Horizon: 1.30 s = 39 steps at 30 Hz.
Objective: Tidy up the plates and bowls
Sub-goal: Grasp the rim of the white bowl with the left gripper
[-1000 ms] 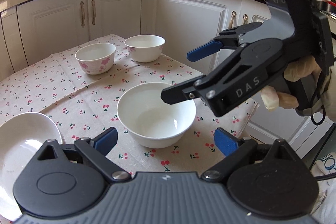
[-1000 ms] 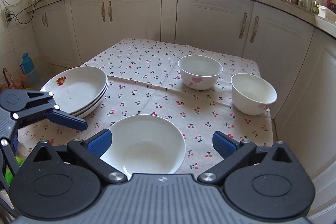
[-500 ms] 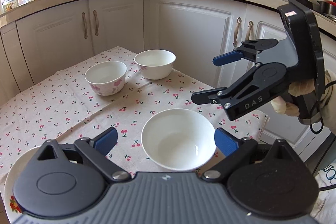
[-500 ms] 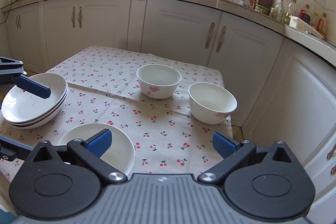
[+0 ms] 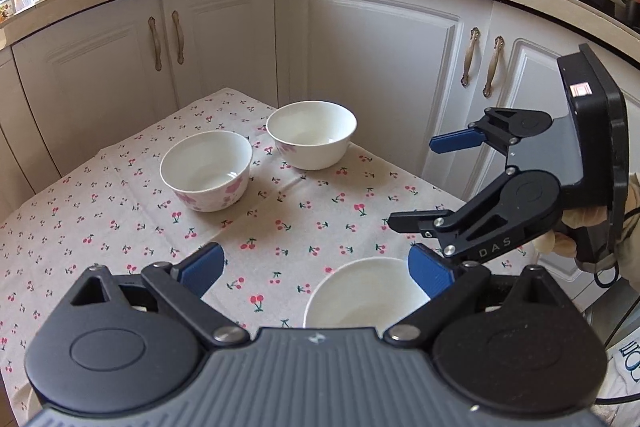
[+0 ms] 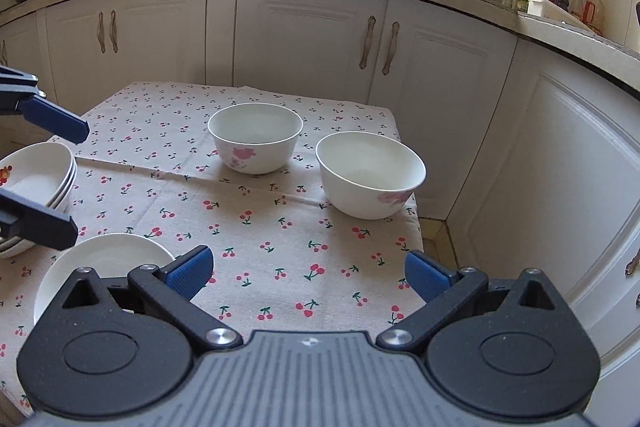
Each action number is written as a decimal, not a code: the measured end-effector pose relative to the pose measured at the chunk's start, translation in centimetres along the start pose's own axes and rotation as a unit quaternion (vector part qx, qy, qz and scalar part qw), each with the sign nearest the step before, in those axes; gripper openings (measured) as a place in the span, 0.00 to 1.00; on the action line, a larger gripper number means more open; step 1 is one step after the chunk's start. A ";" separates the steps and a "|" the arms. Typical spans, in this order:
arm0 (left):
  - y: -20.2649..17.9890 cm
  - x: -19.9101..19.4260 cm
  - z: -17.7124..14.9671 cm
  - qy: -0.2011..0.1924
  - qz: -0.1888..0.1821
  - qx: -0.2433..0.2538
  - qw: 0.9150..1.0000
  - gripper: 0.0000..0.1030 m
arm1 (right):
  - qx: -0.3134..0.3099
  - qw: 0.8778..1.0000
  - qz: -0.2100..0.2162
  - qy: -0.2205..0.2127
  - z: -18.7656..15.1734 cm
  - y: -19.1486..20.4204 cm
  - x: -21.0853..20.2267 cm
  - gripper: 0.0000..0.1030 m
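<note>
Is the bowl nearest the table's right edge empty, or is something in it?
Empty. The right wrist view looks straight into the right-hand bowl and shows only bare white glaze. It stands upright on the tablecloth.

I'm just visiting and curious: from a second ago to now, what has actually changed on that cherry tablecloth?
Only the two handheld grippers shifted. The left gripper drew back from the plain white bowl, which now sits low beside its right finger. The right gripper swung right, toward the two flowered bowls. Nothing was grasped or released; both stay open. Bowls, plate stack and tablecloth stayed put.
</note>
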<state>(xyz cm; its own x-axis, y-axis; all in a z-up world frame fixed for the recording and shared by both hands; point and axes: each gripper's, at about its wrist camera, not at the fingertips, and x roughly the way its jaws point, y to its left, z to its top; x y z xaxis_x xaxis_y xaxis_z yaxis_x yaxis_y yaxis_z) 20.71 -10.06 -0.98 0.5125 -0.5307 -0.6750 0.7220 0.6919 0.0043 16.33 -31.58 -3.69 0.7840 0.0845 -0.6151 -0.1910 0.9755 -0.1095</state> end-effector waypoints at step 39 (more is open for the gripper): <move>4.5 23.3 12.9 0.095 -0.084 0.011 0.992 0.80 | -0.007 0.999 0.000 -0.031 2.7 -5.8 12.1 0.99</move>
<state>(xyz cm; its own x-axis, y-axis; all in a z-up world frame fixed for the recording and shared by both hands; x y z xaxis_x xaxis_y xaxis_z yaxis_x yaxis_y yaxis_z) 41.90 -25.62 -7.23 0.2884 -0.5345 -0.7945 0.8007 0.5896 -0.1060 28.52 -35.70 -8.39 0.8187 0.0980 -0.5657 -0.2000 0.9723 -0.1210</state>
